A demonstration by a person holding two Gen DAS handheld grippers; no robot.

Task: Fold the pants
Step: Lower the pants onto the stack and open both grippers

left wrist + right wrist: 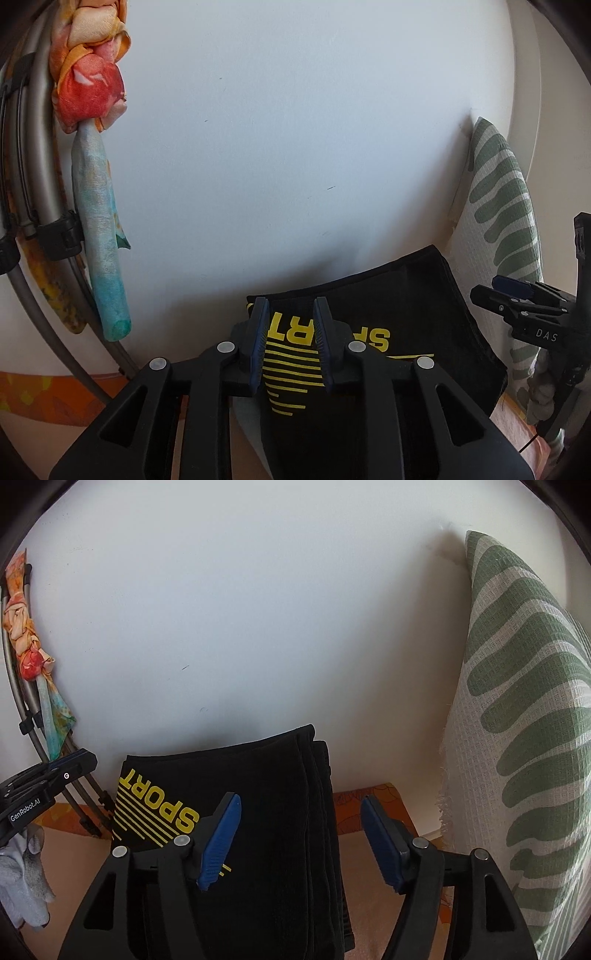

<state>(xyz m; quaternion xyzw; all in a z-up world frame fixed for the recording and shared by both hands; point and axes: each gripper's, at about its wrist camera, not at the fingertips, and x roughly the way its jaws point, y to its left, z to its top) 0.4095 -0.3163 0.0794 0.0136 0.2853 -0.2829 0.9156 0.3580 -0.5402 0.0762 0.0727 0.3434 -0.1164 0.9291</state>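
Note:
The black pants (388, 317) with a yellow "SPORT" print lie folded into a compact stack near the white wall; they also show in the right wrist view (266, 812). My left gripper (291, 314) is open just over the near left part of the stack, its blue pads either side of the print. My right gripper (301, 808) is wide open above the stack's right edge, holding nothing. The right gripper shows at the right of the left wrist view (517, 295), and the left gripper at the left of the right wrist view (51, 771).
A green-striped white cushion (517, 738) leans against the wall to the right. A folded metal frame (29, 184) with a colourful knotted scarf (92, 92) stands at the left. The surface has an orange patterned cover (369, 812). A grey cloth (26, 878) lies at left.

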